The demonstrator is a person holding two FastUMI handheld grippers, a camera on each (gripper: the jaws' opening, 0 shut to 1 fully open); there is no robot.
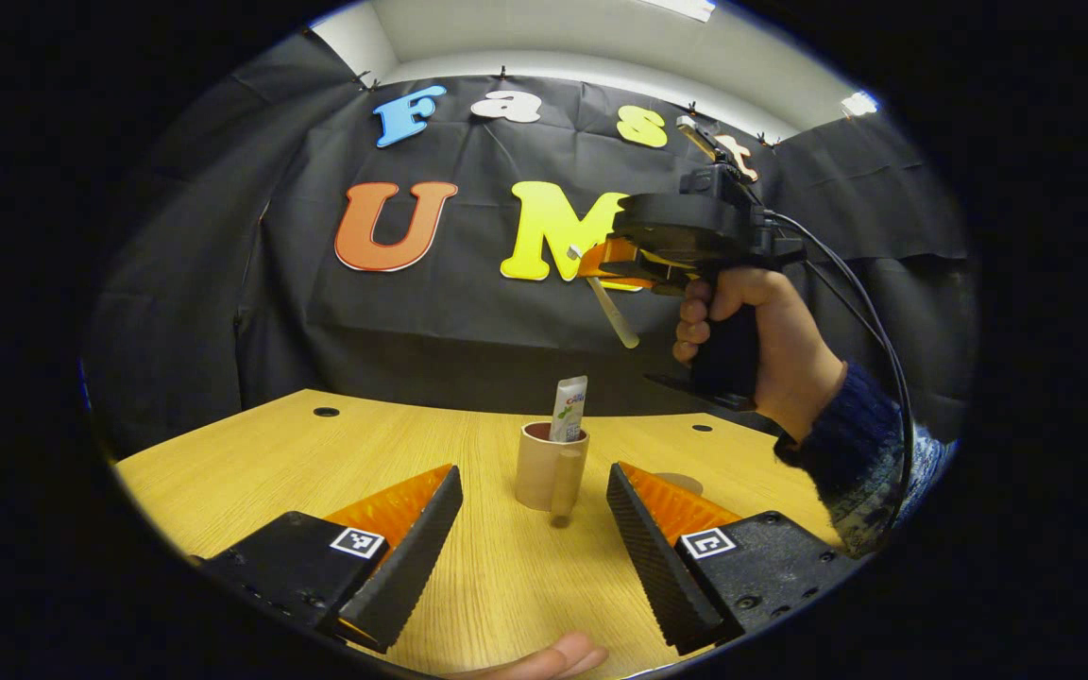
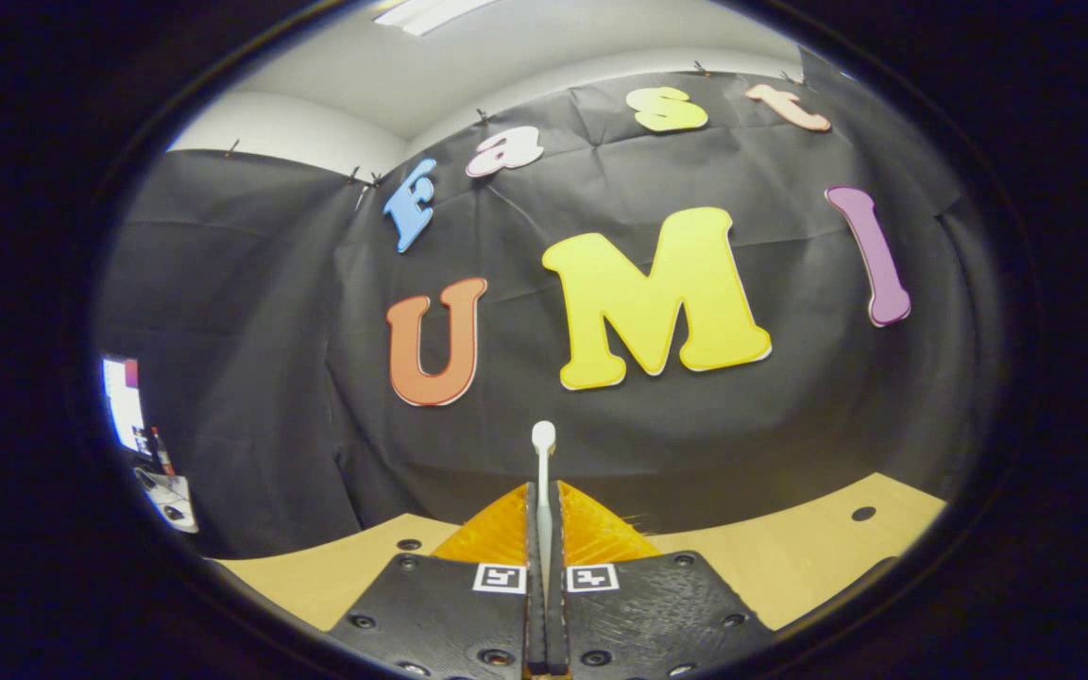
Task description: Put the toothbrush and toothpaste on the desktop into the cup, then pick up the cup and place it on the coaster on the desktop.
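Your left gripper (image 1: pixel 535 534) sits low over the counter (image 1: pixel 251 472), jaws spread wide, nothing between them. The cup (image 1: pixel 544 467) stands upright on the counter just ahead, centred in the gap between the fingers but clear of both. Its handle faces your camera. The toothpaste (image 1: pixel 569 408) is already in the cup, standing up with its top poking above the rim. The coaster (image 1: pixel 681 483) lies flat on the counter just right of the cup, partly hidden behind your right-hand finger; cup is not on it. A fingertip (image 1: pixel 553 656) shows at the bottom edge of the left gripper view.

Your right gripper (image 1: pixel 612 269) is up in the air, above and to the right of the cup, held by your hand (image 1: pixel 756 345) with a dark knit sleeve (image 1: pixel 870 453) behind it. It's clamped on the toothbrush (image 1: pixel 612 307), which hangs out of the jaws slanting down toward the cup, tip well above the toothpaste, not touching it.

In the right gripper view, the gripper (image 2: pixel 544 529) has its fingers closed together on the toothbrush (image 2: pixel 543 472), the handle pinched in the seam between them and one rounded end sticking up past the tips. Counter edge (image 2: pixel 808 557) is visible below, booth wall behind.
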